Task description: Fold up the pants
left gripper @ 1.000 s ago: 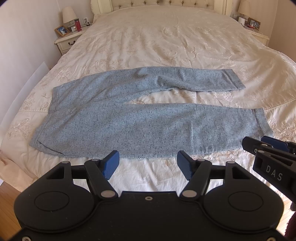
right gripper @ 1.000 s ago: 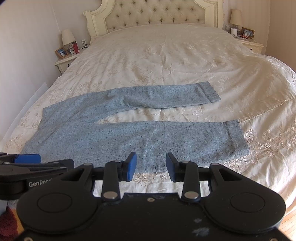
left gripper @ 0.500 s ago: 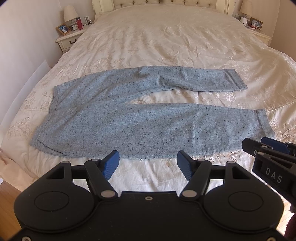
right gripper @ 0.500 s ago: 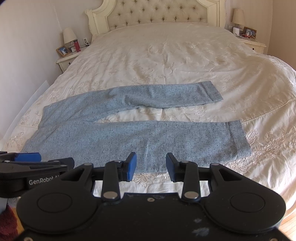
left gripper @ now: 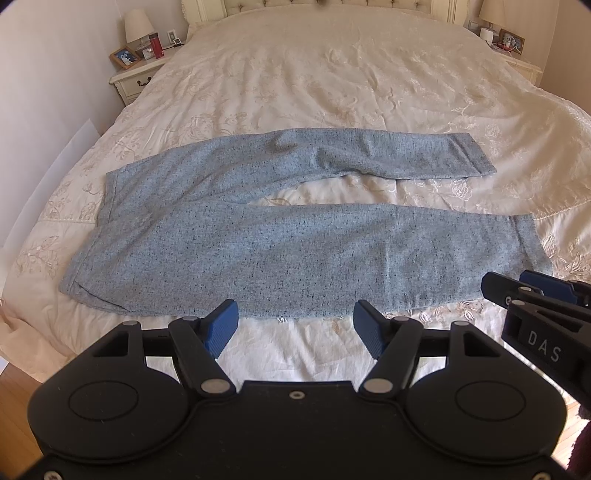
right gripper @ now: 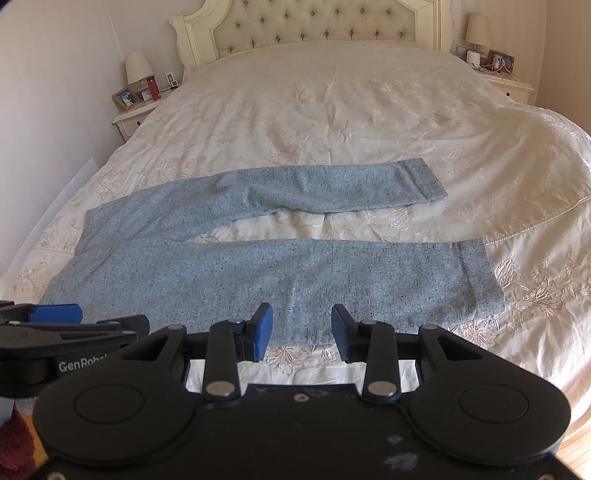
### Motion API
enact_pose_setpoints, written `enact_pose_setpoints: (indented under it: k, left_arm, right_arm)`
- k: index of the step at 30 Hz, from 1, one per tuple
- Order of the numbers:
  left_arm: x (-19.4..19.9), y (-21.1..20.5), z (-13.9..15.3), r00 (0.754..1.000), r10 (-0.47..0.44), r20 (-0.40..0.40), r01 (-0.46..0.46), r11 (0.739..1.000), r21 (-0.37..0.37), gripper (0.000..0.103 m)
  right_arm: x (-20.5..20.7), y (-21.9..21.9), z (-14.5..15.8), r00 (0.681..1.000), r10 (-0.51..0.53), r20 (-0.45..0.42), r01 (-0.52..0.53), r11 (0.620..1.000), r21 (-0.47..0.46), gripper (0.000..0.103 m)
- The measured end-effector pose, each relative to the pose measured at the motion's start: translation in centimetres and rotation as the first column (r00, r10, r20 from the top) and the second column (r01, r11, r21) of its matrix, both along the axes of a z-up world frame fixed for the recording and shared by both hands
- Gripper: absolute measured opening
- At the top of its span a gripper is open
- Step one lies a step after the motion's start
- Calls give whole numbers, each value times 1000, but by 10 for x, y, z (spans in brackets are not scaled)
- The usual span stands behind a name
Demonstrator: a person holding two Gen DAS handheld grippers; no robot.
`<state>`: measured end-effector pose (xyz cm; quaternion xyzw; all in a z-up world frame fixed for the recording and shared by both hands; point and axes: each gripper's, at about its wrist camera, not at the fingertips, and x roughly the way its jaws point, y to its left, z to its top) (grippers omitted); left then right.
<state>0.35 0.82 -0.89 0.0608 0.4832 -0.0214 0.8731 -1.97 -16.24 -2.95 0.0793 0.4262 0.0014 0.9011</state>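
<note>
Bedspread [left gripper: 332, 92] of cream embroidered fabric covers a wide bed [right gripper: 535, 155], and the tufted headboard [right gripper: 314, 22] stands at its far end against a pale wall. Beside the headboard on one side is a white nightstand [right gripper: 129, 120] carrying a lamp [right gripper: 138, 70], a framed photo [right gripper: 125, 98] and a red bottle [right gripper: 151, 88]; on the other side of the headboard a second nightstand [right gripper: 513, 86] bears another lamp [right gripper: 476, 31]. Wooden floor [left gripper: 14, 391] shows below the bed's near edge.

Grey-blue pants [left gripper: 258, 243] lie flat across the bed well short of the headboard, waistband toward the first nightstand, the two legs parted in a narrow V. Left tongs [left gripper: 295, 328] hover spread wide above the bed's near edge, just short of the nearer leg, holding nothing. Right tongs [right gripper: 301, 332] are likewise spread and empty beside them.
</note>
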Motion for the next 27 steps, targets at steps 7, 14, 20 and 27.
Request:
enact_pose_setpoints:
  k: [7, 14, 20, 27]
  left_arm:
    - [1, -2, -3, 1000, 8, -3, -8, 1000, 7, 70]
    - [1, -1, -2, 999, 28, -21, -28, 999, 15, 70]
    - [4, 10, -6, 998, 39, -44, -37, 999, 34, 70]
    - [35, 22, -26, 994, 31, -105, -27, 999, 37, 69]
  right_arm:
    - [5, -1, -1, 1000, 8, 0, -8, 1000, -2, 38]
    - [12, 8, -3, 1000, 15, 2, -15, 991, -134, 38]
    - [17, 20, -16, 999, -31, 25, 36, 965, -262, 39]
    - [35, 17, -36, 994, -101, -32, 93, 977, -191, 38]
